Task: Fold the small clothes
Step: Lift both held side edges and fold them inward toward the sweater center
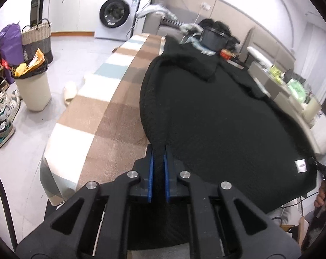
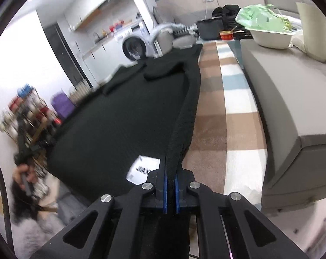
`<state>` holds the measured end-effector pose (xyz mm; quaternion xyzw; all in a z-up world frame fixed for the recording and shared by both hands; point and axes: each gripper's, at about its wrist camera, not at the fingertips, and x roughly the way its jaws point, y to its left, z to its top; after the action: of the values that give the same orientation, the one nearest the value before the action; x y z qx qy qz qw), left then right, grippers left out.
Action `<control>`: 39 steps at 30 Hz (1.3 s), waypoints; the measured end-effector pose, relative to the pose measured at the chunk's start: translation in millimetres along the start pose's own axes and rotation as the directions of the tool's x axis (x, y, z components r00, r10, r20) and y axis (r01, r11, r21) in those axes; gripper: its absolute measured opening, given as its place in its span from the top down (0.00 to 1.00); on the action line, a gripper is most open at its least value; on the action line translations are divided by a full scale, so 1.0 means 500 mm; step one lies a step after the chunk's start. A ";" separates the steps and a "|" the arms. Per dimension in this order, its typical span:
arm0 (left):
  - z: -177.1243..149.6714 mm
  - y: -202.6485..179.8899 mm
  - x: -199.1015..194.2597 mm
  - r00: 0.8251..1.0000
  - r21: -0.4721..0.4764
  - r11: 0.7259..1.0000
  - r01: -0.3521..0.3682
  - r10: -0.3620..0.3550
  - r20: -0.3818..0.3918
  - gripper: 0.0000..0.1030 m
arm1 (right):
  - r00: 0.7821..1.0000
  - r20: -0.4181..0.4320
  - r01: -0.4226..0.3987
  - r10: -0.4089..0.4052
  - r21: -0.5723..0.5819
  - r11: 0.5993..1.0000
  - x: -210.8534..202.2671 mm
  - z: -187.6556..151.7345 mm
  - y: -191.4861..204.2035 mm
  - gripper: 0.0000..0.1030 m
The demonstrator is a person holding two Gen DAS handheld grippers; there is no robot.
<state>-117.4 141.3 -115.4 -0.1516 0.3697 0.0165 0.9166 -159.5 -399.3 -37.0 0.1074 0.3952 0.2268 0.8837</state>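
Left gripper (image 1: 159, 151): clamped on black garment (image 1: 217, 116) hem.
Right gripper (image 2: 171, 170): clamped on same hem.
Risk: I judge uneven pull skews fold on blanket (image 1: 119, 108).

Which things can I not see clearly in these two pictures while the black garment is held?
- Left wrist view: the right gripper is cut off by the picture's edge.
- Right wrist view: the left gripper and the hand holding it are blurred.
- Right wrist view: the white label on the black garment is blurred, its print unreadable.
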 end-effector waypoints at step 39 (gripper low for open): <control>0.320 0.041 0.285 0.996 -0.084 0.995 -0.046 0.040 -0.078 0.76 | 0.965 -0.103 0.258 -0.242 0.192 0.947 0.246 0.285 -0.061 0.74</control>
<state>90.7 195.8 -109.4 -0.1832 0.4066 0.0462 0.8938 28.5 -367.7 -33.7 0.1374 0.4612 0.0753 0.8734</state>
